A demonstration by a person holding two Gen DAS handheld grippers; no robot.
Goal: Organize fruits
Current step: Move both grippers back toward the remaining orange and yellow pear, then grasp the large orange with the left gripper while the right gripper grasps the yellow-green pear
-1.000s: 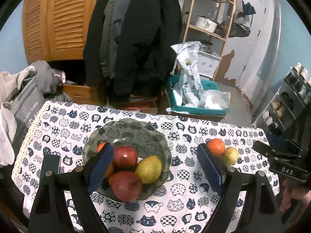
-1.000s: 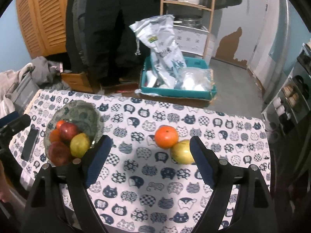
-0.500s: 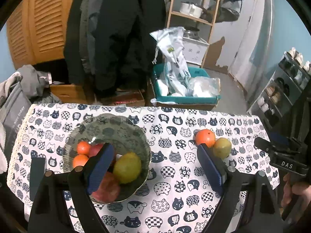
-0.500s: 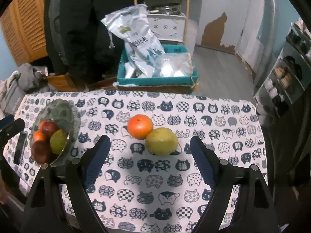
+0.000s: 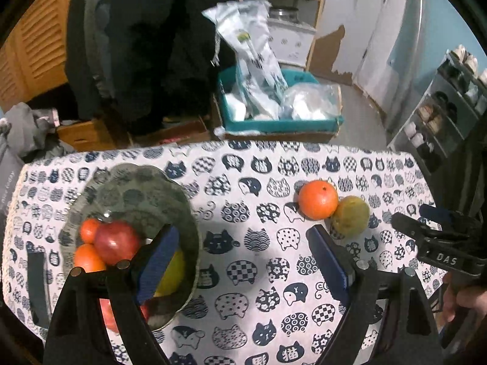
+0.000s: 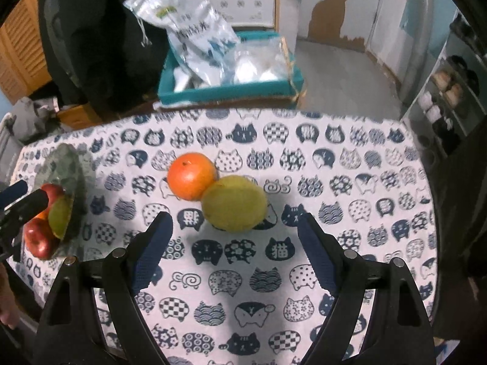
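An orange (image 6: pixel 191 175) and a yellow-green pear (image 6: pixel 234 203) lie touching on the cat-print tablecloth (image 6: pixel 304 182). My right gripper (image 6: pixel 236 245) is open and empty, just in front of the pear. A patterned glass bowl (image 5: pixel 146 191) on the left holds a red apple (image 5: pixel 117 241), small oranges (image 5: pixel 89 229) and a yellow-green fruit (image 5: pixel 173 273). My left gripper (image 5: pixel 243 258) is open and empty, its left finger over the bowl's rim. The orange (image 5: pixel 318 199) and pear (image 5: pixel 350 216) also show in the left wrist view.
A dark phone (image 5: pixel 38 286) lies left of the bowl. Beyond the table's far edge stand a teal box (image 6: pixel 231 88) with plastic bags, hanging dark coats, a wooden shelf and a shoe rack (image 5: pixel 441 112) at the right.
My right gripper has moved closer to the orange and pear, which now sit larger between its fingers. My left gripper has shifted right, so the bowl lies further left in its view.
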